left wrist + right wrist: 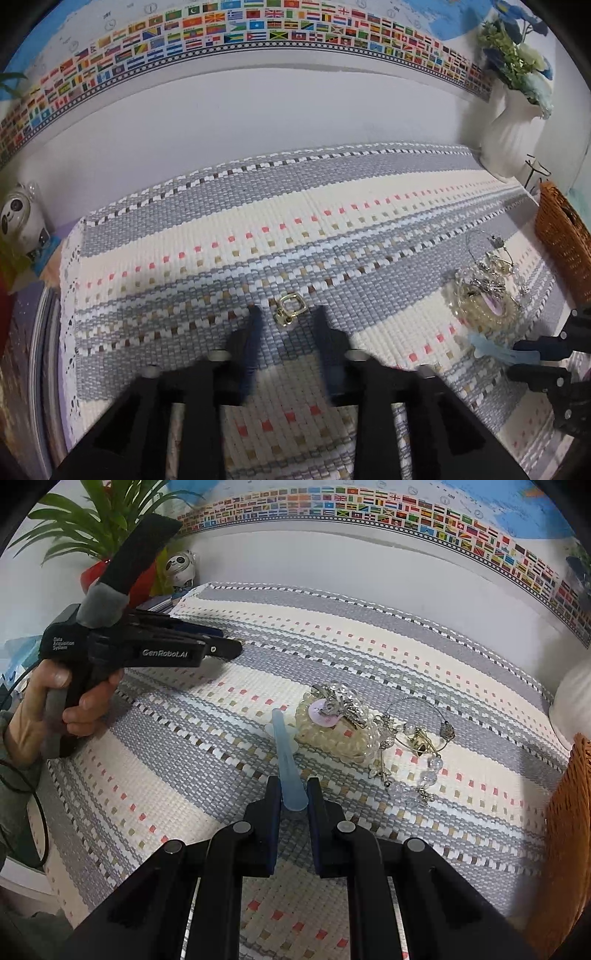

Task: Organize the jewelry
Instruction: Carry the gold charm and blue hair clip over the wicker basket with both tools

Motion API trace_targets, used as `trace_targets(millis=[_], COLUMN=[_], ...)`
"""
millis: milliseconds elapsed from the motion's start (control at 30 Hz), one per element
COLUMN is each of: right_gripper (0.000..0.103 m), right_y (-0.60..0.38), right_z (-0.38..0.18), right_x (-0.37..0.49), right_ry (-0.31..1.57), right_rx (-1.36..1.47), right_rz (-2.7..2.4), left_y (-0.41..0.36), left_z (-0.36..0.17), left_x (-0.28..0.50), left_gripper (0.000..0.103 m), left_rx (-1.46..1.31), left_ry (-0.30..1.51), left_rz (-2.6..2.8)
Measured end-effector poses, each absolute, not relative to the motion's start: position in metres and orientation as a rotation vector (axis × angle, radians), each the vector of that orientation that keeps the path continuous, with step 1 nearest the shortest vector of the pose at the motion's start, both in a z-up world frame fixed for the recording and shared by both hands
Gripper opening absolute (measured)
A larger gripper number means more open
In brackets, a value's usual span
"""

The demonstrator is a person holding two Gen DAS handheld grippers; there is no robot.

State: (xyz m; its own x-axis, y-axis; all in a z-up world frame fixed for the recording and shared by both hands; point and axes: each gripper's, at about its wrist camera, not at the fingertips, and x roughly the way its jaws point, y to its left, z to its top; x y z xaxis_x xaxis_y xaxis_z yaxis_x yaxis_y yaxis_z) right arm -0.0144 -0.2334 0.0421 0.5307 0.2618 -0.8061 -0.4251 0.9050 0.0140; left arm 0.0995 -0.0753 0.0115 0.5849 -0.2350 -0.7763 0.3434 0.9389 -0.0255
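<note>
A small gold square earring (287, 309) lies on the woven mat between the tips of my open left gripper (288, 314). A heap of jewelry lies to the right: a pearl bracelet (338, 738), a silver brooch (340, 707) on a lilac tag, and a wire bangle with clear beads (424, 746). The heap also shows in the left wrist view (484, 291). A pale blue hair clip (290, 771) lies with its near end between the fingers of my right gripper (293, 794), which stand narrowly apart around it. The left gripper (221, 646) shows at the left, hand-held.
A wicker basket (569, 834) stands at the right edge, also in the left wrist view (565, 243). A white vase with flowers (509, 122) stands at the back right. A panda figurine (179, 568), a potted plant (107, 520) and books stand at the back left. A flag map covers the wall.
</note>
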Motion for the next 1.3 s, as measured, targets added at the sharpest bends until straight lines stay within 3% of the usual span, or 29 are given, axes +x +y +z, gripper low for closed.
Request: trace_targets(millis=[33,400,733,1067,1300], right_gripper=[0.015,0.015,0.015,0.015,0.015], right_y=[-0.233,-0.248,-0.294,-0.387,-0.473], right_z=[0.042,0.049,0.098,0.159,0.165], right_x=[-0.015,-0.029,-0.093,-0.157,-0.163], right_ry=[0.924,0.914,0.812,0.664,0.723], right_rx=[-0.196,-0.133,-0.058,0.022,0.173], right_rz=[0.412,0.39,0.321,0.121,-0.03], left_y=[-0.075,-0.076,-0.106,-0.201,-0.296], left_z=[0.012,0.029,0.094,0.152,0.161], left_x=[0.099,0.073,0.015,-0.03,-0.043], left_gripper=[0.01,0.01,0.01,0.01,0.01], left_rx=[0.133,0.125,0.057,0.104,0.171], left_ry=[0.883,0.811,0.708,0.611,0.627], left_rz=[-0.339,-0.424,-0.657,-0.854,-0.976])
